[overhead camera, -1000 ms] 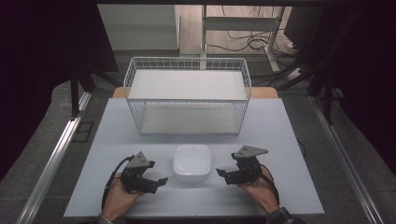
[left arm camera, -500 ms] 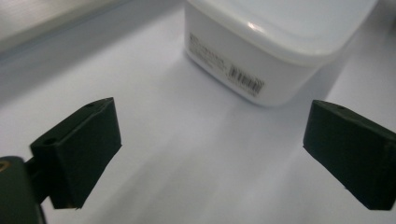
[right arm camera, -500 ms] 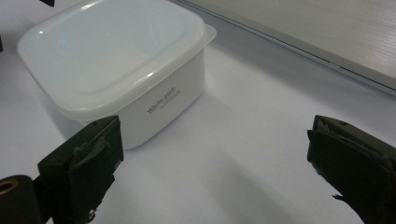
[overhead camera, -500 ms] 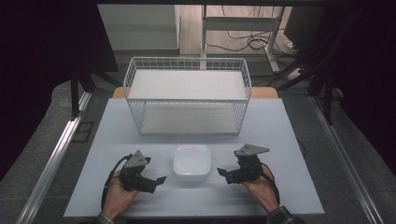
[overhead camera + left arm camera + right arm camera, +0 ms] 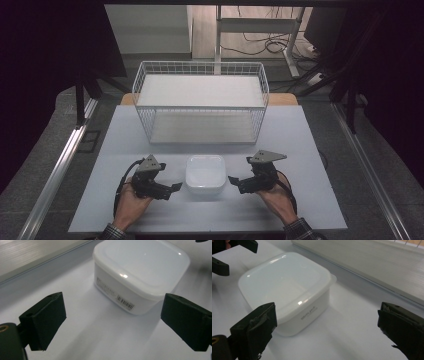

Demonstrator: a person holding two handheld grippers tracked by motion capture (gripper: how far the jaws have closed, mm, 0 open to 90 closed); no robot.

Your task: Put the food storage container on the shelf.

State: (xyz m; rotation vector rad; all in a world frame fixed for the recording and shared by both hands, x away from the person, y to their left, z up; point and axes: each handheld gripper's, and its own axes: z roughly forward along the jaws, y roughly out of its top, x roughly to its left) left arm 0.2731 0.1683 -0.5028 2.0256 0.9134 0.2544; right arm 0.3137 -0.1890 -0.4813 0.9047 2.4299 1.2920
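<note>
A white square plastic box with a lid (image 5: 205, 172) sits on the white table near its front edge, between my two grippers. My left gripper (image 5: 172, 188) rests on the table just left of the box, open and pointing at it. In the left gripper view the box (image 5: 140, 270) lies ahead and slightly right of the open left gripper (image 5: 113, 315), with a barcode label on its side. My right gripper (image 5: 235, 181) sits just right of the box, also open. In the right gripper view the box (image 5: 287, 290) is ahead and left of the right gripper (image 5: 327, 327).
A white wire basket (image 5: 200, 100) with a white board across its top stands behind the box at mid table. The left gripper (image 5: 227, 255) shows beyond the box in the right gripper view. The table's front edge (image 5: 200, 231) is close under the hands.
Both grippers have shifted only slightly and stay open on either side of the box. The box has not moved.
</note>
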